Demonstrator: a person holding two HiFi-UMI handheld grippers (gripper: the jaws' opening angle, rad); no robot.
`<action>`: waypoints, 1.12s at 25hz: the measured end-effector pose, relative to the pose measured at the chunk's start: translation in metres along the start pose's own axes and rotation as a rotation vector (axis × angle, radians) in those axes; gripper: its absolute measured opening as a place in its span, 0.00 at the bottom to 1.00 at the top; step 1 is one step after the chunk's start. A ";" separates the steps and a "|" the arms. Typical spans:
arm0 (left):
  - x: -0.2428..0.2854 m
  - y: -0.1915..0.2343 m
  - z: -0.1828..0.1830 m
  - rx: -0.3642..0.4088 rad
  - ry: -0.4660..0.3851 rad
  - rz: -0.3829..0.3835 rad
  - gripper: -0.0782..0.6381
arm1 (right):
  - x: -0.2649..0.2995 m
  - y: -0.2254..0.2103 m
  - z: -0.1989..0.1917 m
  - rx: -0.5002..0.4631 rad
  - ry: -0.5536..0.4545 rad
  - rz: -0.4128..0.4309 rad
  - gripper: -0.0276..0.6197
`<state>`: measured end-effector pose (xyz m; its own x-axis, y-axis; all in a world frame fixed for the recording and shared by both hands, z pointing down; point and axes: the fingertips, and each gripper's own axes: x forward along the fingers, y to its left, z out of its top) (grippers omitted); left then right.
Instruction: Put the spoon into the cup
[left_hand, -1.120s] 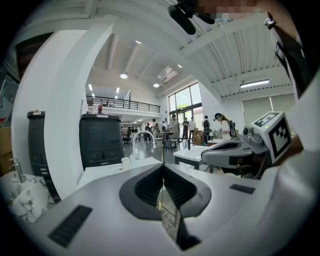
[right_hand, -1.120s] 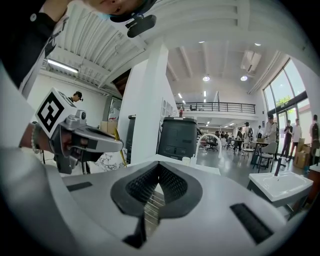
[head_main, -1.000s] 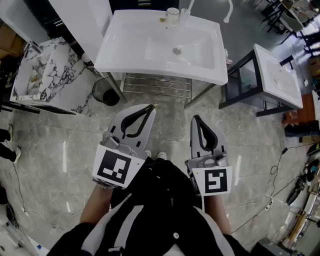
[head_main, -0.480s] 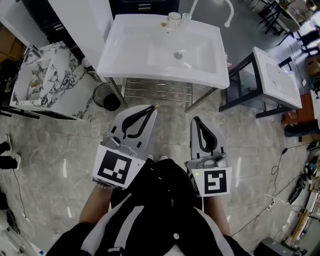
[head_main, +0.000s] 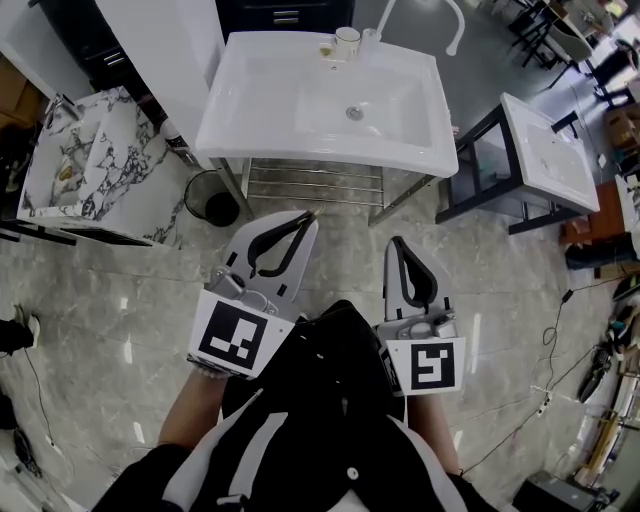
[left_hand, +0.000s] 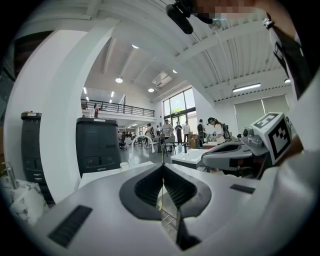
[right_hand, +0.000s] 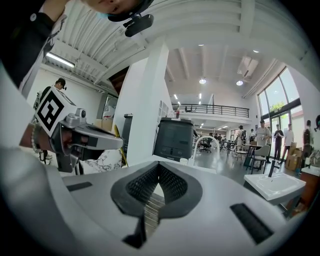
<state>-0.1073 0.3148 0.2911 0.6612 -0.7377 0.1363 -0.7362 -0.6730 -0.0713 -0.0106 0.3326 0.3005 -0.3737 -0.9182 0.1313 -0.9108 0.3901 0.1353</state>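
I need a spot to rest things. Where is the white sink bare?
The sink's left ledge, its front rim and the area around the drain are bare. It is crowded only at the back rim, with the cup and the faucet.

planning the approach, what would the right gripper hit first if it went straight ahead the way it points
Most likely the front rim of the white washbasin, past open floor. The right gripper, jaws shut, aims roughly there; it could instead dip to the metal rack underneath.

two white washbasins (head_main: 250, 110) (head_main: 545, 150) plus one marbled washbasin (head_main: 100, 165), just one cup (head_main: 346, 38), one curved tap (head_main: 462, 28), one black bin (head_main: 198, 192), two grippers (head_main: 305, 218) (head_main: 393, 242), one skinny spoon (head_main: 312, 211)
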 end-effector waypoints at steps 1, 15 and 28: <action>-0.001 -0.001 -0.001 0.000 -0.001 -0.004 0.12 | -0.001 0.001 -0.001 -0.001 0.005 -0.005 0.04; 0.012 0.010 -0.006 -0.017 0.008 0.018 0.12 | 0.018 -0.006 -0.011 0.010 0.023 0.024 0.04; 0.093 0.043 0.002 -0.052 0.007 0.076 0.12 | 0.095 -0.066 -0.008 -0.014 -0.014 0.118 0.04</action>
<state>-0.0768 0.2168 0.2984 0.6025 -0.7859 0.1393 -0.7906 -0.6115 -0.0306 0.0156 0.2197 0.3121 -0.4806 -0.8668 0.1331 -0.8578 0.4962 0.1339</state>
